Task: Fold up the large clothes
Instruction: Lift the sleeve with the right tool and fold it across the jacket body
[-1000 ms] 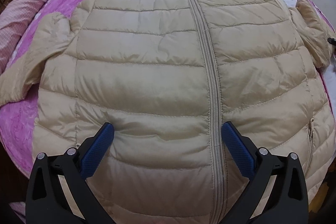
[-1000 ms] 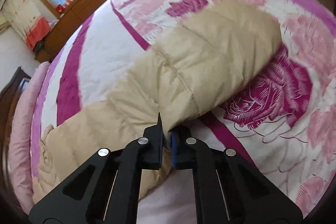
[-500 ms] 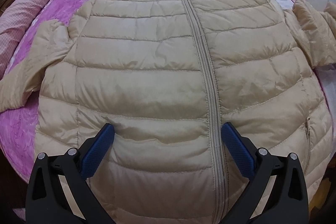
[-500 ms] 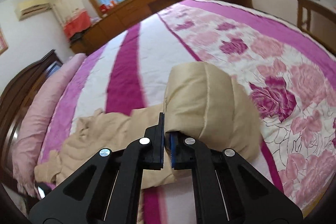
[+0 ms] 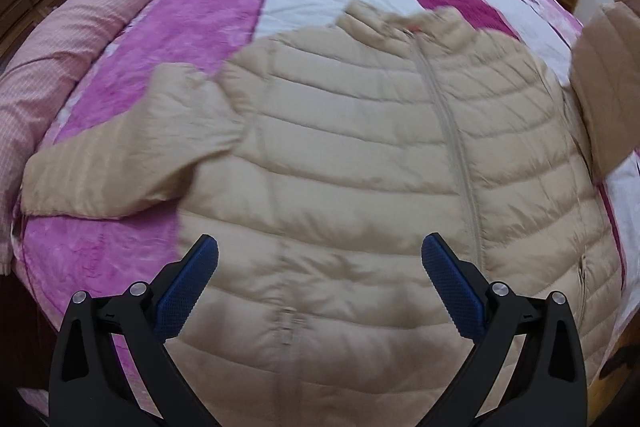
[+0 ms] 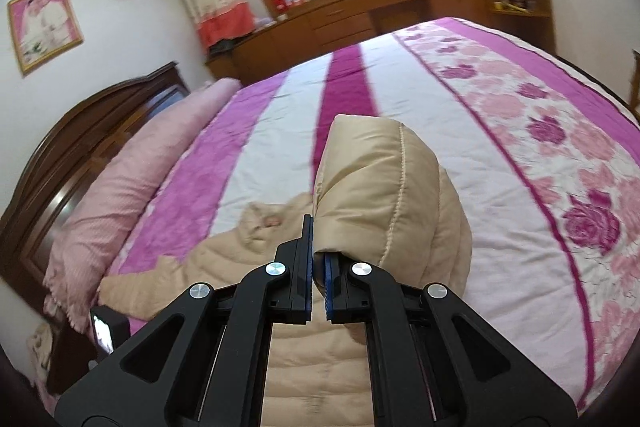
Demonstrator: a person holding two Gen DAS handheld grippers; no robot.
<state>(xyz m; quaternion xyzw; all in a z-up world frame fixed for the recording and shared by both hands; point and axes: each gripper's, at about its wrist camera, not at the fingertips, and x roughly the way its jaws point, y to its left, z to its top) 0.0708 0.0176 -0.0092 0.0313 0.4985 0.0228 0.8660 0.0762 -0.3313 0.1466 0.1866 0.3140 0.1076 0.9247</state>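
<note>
Blur softens the beige puffer jacket (image 5: 360, 155); our left gripper (image 5: 320, 283) gapes wide above its hem, our right gripper (image 6: 318, 267) pinches its lifted sleeve (image 6: 384, 187), cuff hidden.

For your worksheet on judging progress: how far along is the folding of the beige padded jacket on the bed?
Done: the beige quilted jacket lies zipped, front up, on the pink striped bedspread. In hand: the right gripper is shut on one sleeve, lifted above the bed. Left: the other sleeve lies spread out, the body is unfolded, and the left gripper is open, holding nothing.
</note>
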